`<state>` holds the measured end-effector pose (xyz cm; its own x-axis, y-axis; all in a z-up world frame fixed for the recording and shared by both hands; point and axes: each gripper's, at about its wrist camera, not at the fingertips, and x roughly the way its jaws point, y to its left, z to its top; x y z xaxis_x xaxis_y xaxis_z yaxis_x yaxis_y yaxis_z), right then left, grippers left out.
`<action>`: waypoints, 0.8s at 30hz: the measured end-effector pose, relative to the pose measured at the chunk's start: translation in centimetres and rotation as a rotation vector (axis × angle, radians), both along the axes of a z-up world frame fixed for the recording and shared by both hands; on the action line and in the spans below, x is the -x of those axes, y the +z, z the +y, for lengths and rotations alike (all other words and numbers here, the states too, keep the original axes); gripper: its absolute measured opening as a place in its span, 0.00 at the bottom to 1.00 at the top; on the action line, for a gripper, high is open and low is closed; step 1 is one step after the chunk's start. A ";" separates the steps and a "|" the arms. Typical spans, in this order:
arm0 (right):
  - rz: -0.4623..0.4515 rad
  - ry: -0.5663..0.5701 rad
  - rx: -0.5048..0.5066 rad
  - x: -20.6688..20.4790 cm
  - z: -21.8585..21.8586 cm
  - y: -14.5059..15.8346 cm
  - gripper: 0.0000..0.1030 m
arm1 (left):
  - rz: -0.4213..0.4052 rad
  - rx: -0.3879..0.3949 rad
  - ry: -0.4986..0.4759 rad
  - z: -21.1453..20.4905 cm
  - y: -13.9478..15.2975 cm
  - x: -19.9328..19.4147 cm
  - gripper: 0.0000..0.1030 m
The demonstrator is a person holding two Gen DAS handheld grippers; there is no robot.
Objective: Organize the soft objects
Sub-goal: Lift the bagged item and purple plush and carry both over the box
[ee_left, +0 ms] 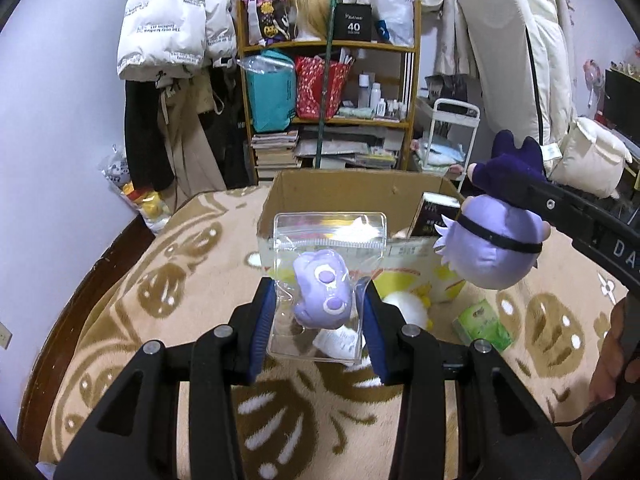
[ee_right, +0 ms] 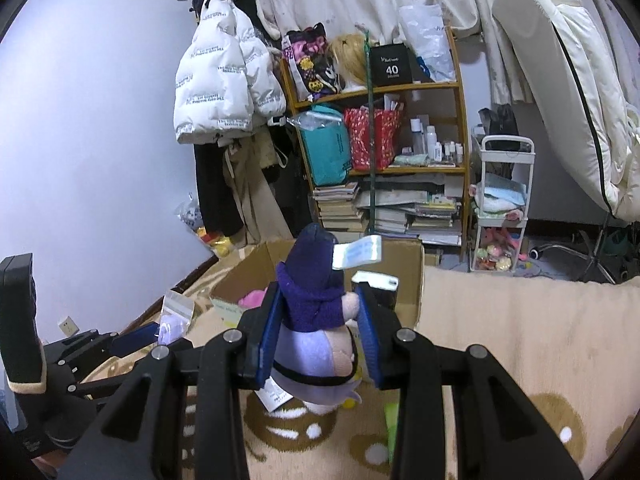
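Note:
My left gripper (ee_left: 318, 320) is shut on a clear zip bag (ee_left: 328, 248) that holds a small lilac plush (ee_left: 322, 296); the bag hangs above the blanket in front of an open cardboard box (ee_left: 280, 196). My right gripper (ee_right: 318, 332) is shut on a purple plush doll (ee_right: 314, 304) with a dark purple body, a lilac head and a white tag. In the left wrist view that doll (ee_left: 494, 244) hangs head down at the right, beside the box. The right wrist view shows the bagged plush (ee_right: 172, 322) at lower left and the box (ee_right: 416, 276) just ahead.
A beige patterned blanket (ee_left: 152, 292) covers the bed. Beside the box lie a white and yellow plush (ee_left: 408, 306) and a green packet (ee_left: 484, 324). Beyond stand a cluttered wooden shelf (ee_left: 414, 60), hanging coats (ee_left: 176, 20), a white trolley (ee_right: 504, 200) and a leaning mattress (ee_right: 568, 80).

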<state>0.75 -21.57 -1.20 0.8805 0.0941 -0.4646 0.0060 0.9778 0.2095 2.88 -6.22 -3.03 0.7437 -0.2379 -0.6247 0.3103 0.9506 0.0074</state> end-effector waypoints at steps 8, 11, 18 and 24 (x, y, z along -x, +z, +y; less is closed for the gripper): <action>-0.059 0.003 0.026 -1.4 -0.3 2.1 0.37 | -0.074 0.035 0.017 0.4 2.0 -1.3 0.38; -0.067 0.006 0.030 -2.3 -0.6 2.5 0.37 | -0.094 0.047 0.013 0.4 2.7 -2.3 0.38; -0.082 0.024 0.053 -5.6 -1.2 3.2 0.37 | -0.135 0.019 0.001 0.5 3.1 -4.5 0.39; -0.076 0.035 0.032 -8.5 -2.2 2.3 0.37 | -0.114 0.019 -0.034 -0.1 2.3 -7.5 0.39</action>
<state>9.23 -23.82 1.05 0.9097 0.1119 -0.3998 -0.0432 0.9833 0.1769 10.34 -6.34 -0.70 0.8012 -0.2752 -0.5314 0.3407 0.9398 0.0269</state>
